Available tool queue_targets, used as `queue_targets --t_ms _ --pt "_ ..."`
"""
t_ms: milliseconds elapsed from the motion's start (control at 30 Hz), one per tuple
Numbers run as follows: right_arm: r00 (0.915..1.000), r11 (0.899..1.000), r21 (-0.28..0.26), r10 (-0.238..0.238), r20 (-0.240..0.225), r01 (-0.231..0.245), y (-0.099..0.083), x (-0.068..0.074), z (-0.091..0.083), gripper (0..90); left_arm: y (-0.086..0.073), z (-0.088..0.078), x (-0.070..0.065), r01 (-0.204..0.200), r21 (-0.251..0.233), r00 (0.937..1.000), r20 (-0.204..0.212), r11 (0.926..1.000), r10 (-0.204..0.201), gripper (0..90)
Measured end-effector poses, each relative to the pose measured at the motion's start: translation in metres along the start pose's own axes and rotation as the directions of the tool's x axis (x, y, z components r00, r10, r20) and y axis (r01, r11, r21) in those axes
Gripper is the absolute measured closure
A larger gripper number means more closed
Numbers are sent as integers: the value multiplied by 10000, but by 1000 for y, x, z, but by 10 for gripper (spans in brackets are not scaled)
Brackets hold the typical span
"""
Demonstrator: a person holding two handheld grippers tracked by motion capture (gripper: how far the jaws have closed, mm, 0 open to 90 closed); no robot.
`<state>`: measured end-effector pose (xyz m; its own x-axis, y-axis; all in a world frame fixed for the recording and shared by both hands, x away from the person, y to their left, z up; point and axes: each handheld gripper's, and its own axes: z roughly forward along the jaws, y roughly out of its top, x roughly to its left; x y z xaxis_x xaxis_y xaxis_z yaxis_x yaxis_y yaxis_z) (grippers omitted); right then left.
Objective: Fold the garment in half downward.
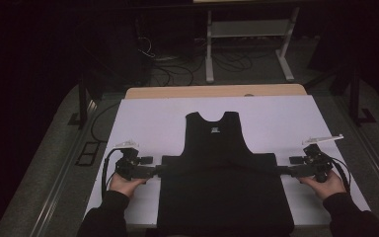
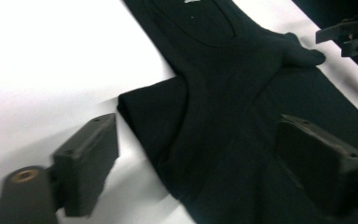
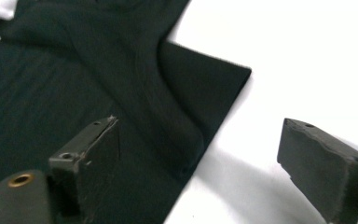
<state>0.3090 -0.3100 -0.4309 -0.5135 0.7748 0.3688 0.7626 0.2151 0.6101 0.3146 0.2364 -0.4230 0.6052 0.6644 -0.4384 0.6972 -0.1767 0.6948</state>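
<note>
Two grippers, left gripper (image 1: 154, 171) at 9 o'clock, right gripper (image 1: 279, 171) at 3, jaws apart, flanking black garment (image 1: 222, 182) on counter (image 1: 148, 123).

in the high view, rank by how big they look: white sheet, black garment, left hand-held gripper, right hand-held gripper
1. white sheet
2. black garment
3. left hand-held gripper and right hand-held gripper: they look alike, so no ranking between them.

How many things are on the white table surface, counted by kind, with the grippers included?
Black garment: 1
White board covering the table: 1
Grippers: 2, the left gripper and the right gripper, both with jaws open at the edges of the garment
Total: 4
</note>
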Motion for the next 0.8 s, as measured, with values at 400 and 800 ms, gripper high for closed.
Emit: queue_targets --t_ms 400,800 --pt "9997 9979 -613 -226 86 231 16 5 -3 0 13 1 -1 -268 100 9996 -76 9996 269 0" --pt "9980 9959 -662 -612 156 622 37 8 -6 0 32 1 -3 -502 -82 9987 -114 9987 501 0"
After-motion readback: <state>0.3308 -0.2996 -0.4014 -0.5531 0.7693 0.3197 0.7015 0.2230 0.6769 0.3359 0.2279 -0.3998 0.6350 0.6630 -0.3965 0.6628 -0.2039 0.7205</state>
